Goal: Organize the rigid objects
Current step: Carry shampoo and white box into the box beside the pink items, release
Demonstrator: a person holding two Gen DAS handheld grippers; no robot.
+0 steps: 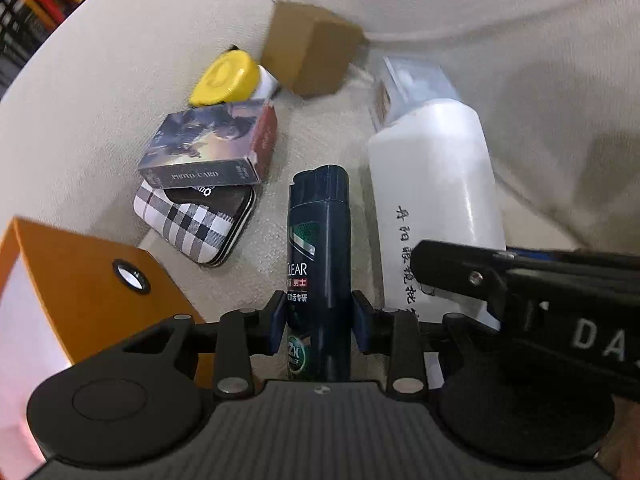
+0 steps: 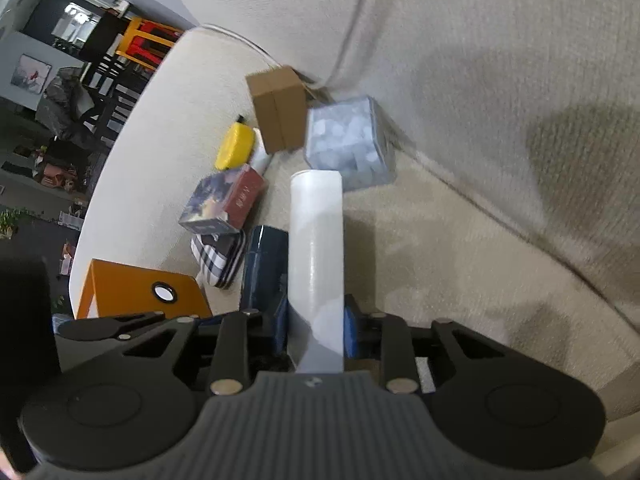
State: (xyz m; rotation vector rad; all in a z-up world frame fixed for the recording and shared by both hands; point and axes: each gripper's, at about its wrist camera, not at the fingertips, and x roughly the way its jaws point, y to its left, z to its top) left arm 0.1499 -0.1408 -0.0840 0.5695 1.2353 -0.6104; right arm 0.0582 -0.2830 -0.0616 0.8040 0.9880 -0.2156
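Left wrist, left tongs [image 1: 320, 320] clamp glossy dark bottle [image 1: 319, 240], right tongs [image 2: 316, 330] clamp smooth white cylinder [image 2: 317, 240]

Beige sofa seat [image 1: 320, 136], woven fabric; on it, ahead of the left jaws: plaid tin [image 1: 196, 224], left, under photo-card box [image 1: 208, 144]; yellow-capped jar [image 1: 226, 78] and brown carton [image 1: 312, 52] farther ahead; pale blue box [image 2: 348, 144] ahead, right; orange box [image 1: 80, 280] near, left.

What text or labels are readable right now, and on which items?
"CLEAR", "2X": dark shampoo bottle; its smaller print is unreadable.
"PHOTO CARD": picture box edge.
"DA": right gripper body, cut off.
Handwritten characters on white bottle: too unclear.
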